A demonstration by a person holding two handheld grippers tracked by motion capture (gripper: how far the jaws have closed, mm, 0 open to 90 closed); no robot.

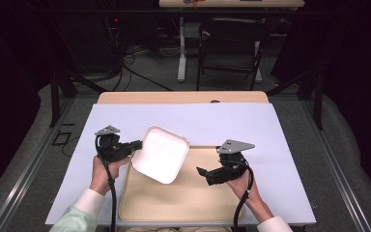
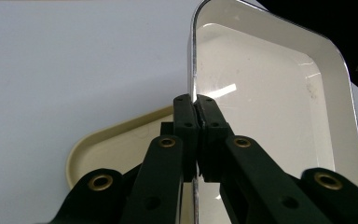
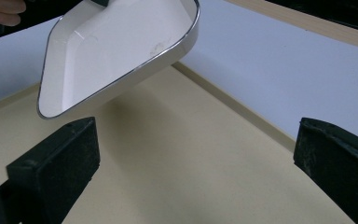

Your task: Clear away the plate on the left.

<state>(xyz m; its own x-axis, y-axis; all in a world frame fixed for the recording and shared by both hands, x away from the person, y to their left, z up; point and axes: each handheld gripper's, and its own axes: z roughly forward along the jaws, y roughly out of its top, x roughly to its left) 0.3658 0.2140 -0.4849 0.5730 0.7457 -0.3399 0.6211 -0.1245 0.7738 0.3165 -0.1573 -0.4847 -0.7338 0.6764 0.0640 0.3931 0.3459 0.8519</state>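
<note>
The left gripper [image 1: 137, 144] is clenching the rim of the white square dish [image 1: 160, 153], holding it tilted above the far left corner of the beige tray [image 1: 183, 203]. The right gripper [image 1: 202, 173] is hovering over the tray's right part, just beside the dish, its jaws standing wide apart and grasping nothing.

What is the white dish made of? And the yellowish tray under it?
The white dish looks like glossy plastic or melamine, maybe glazed ceramic: it glints with light and its rim shines silvery. The beige tray looks like matte plastic: a dull, even surface with a molded raised lip. Neither can be told for certain.
</note>
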